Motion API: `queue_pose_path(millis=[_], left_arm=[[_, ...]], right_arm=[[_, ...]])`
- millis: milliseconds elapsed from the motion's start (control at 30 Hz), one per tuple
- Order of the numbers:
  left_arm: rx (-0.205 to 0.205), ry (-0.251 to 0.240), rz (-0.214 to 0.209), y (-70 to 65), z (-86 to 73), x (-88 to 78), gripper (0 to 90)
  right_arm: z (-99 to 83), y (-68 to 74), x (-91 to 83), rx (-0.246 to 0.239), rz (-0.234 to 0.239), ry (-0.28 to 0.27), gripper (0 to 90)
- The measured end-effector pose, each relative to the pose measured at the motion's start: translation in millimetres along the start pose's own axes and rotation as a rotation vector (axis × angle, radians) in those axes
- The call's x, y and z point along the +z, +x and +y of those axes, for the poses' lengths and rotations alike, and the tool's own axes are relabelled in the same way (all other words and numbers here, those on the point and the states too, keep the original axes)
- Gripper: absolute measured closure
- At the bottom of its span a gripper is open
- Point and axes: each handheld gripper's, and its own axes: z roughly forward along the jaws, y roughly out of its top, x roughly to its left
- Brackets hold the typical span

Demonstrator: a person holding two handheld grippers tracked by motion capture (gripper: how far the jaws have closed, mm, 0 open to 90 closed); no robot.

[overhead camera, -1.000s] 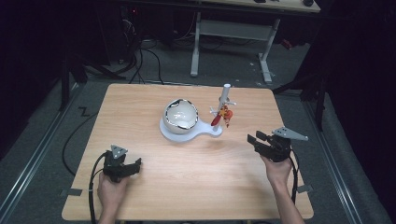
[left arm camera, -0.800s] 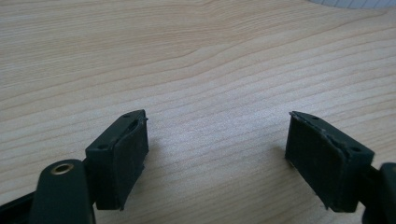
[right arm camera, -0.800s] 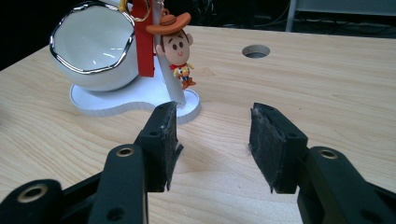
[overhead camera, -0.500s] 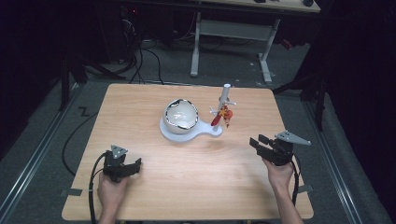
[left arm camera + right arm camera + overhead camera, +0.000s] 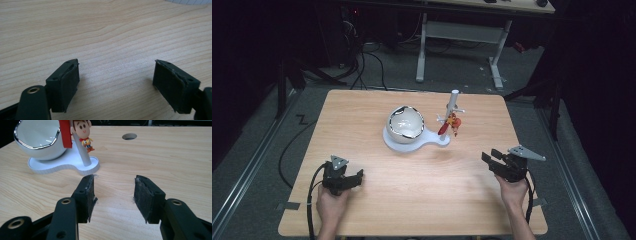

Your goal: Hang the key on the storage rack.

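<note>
I have both tools empty, jaws wide: left gripper (image 5: 343, 179) near the table's (image 5: 362, 115) near-left corner, right gripper (image 5: 504, 165) by its right edge. The white bowl (image 5: 406, 122) sits on its stand (image 5: 432, 141) toward the far-centre. I judge it glazed, slippery, breakable; grip the rim. The toy figure (image 5: 83, 132) looks light.

The pale wood-grain worktop (image 5: 412, 200) carries a white flat stand (image 5: 412, 145) with a glossy white, silver-rimmed bowl (image 5: 406, 121). A red tag (image 5: 65, 132) and a small brown-haired figure in yellow and red (image 5: 83, 133) hang on its white post (image 5: 453, 102). Both claws are black.
</note>
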Motion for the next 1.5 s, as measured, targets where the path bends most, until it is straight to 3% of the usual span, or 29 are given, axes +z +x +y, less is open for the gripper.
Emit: queue_pose_path(millis=[633, 1033, 1400, 1500], left_arm=[[0.0, 0.0, 0.001, -0.1, 0.0, 0.0, 21.6], [0.0, 0.0, 0.001, 0.0, 0.0, 0.0, 21.6], [0.001, 0.0, 0.001, 0.0, 0.0, 0.0, 21.5], [0.001, 0.0, 0.001, 0.0, 0.0, 0.0, 21.5]], right_arm=[[-22.1, -2.9, 15.9, -0.009, -0.057, 0.083, 48.5], [-27.5, 0.8, 30.9, -0.062, -0.093, 0.14, 47.1], [-32.8, 2.0, 43.6, -0.063, -0.108, 0.185, 43.9], [-36.9, 2.4, 50.8, -0.076, -0.123, 0.225, 41.6]])
